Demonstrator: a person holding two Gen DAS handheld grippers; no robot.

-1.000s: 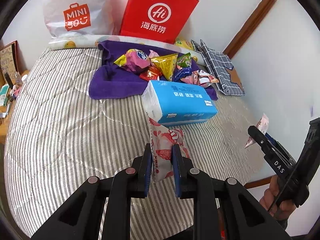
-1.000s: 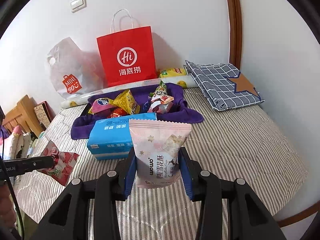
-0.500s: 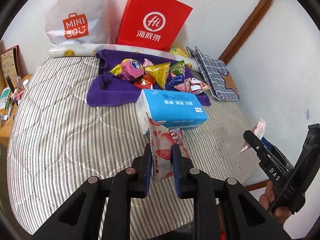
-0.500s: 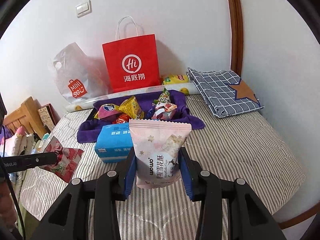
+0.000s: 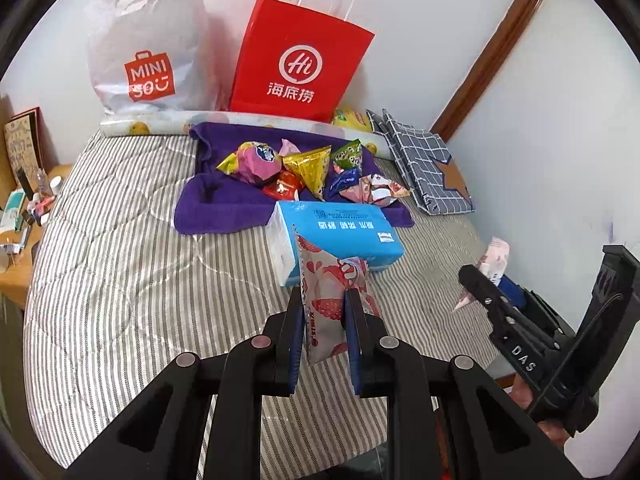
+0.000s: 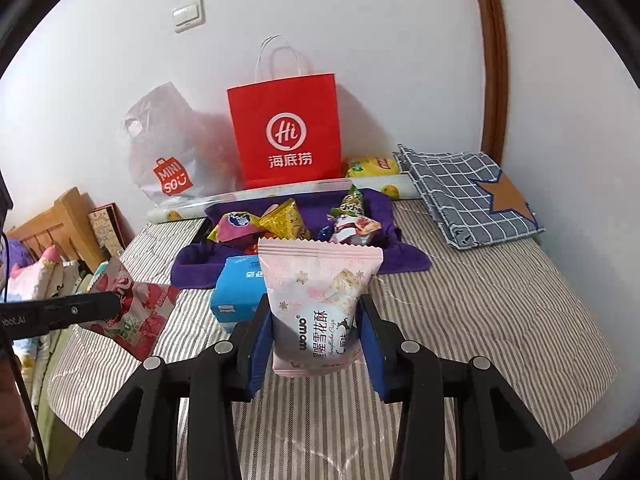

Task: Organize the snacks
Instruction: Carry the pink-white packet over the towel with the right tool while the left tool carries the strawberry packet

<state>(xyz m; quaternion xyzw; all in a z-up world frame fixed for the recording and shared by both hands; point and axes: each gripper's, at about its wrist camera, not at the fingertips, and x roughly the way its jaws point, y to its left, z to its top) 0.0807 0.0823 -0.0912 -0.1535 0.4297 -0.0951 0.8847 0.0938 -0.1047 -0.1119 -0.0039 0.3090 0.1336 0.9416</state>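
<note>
- The left gripper (image 5: 323, 320) is clamping a red strawberry-print snack pack (image 5: 326, 304), holding it upright above the striped bed (image 5: 120, 280).
- The right gripper (image 6: 316, 344) is squeezing a pale pink snack pouch (image 6: 320, 300) between its blue pads (image 6: 260, 344), also off the bed.
- A blue tissue pack (image 5: 340, 236) is lying just beyond both, at 12 o'clock.
- Loose snacks (image 5: 288, 168) are sitting piled on a purple towel (image 5: 216, 208) behind it.
- A red paper bag (image 5: 296, 60) and a white plastic bag (image 5: 148, 48) are leaning on the wall.
</note>
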